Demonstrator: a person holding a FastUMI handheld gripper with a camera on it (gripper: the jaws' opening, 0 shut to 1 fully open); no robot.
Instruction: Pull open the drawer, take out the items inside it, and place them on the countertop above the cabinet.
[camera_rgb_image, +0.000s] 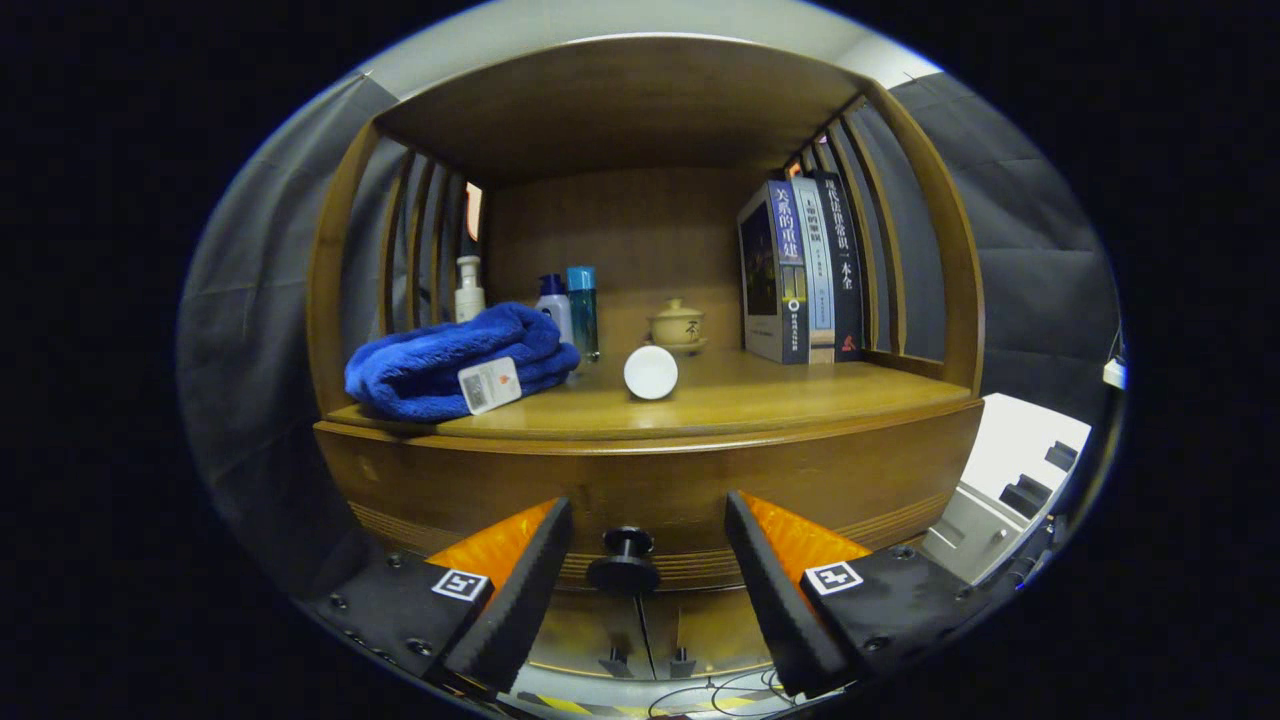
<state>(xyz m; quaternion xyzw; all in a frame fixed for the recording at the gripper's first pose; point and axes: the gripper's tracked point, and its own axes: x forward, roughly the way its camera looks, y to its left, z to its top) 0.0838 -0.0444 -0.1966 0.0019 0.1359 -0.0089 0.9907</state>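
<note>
Fingers of gripper (648, 570) spread, nothing pinched; small dark round drawer knob (624, 562) centred between them on closed wooden drawer front (660, 490), below countertop front edge.

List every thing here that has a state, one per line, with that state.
drawer: closed.
drawer knob: between the fingers, not gripped.
gripper: open.
blue towel: folded, lying on the countertop.
white round item: on the countertop.
books: upright.
lidded cup: lid on.
</note>
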